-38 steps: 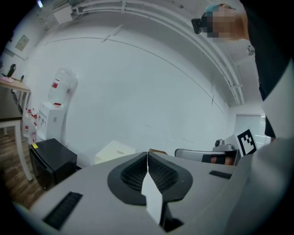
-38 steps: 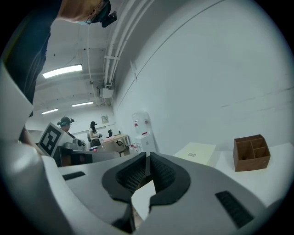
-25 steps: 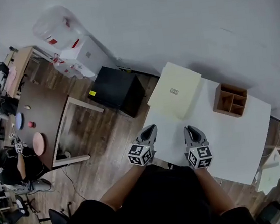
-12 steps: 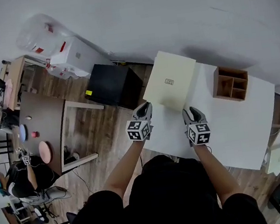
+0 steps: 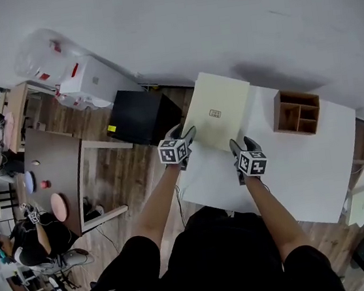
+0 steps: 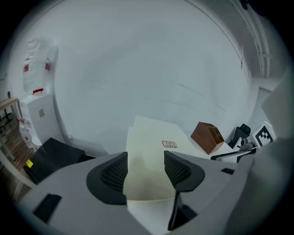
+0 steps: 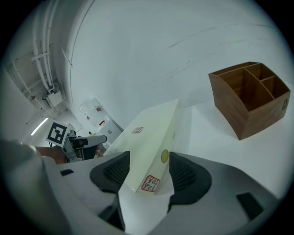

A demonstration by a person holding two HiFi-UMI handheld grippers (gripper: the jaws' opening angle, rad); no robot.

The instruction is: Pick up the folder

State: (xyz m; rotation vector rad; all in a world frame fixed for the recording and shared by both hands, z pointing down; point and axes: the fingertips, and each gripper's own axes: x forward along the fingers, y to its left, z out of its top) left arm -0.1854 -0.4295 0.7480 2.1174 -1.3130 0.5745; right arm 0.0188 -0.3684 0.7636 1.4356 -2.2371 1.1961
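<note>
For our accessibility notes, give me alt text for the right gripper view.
The right gripper, its jaws just opened and apart, straddles the near corner of a cream folder on a white table without pressing it. A wooden organizer sits at right.

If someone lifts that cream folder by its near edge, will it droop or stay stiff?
Probably stiff: the folder seems to jut past the table corner without sagging. Its thick, box-like spine suggests some weight. The smooth cover may slip in a light grip.
</note>
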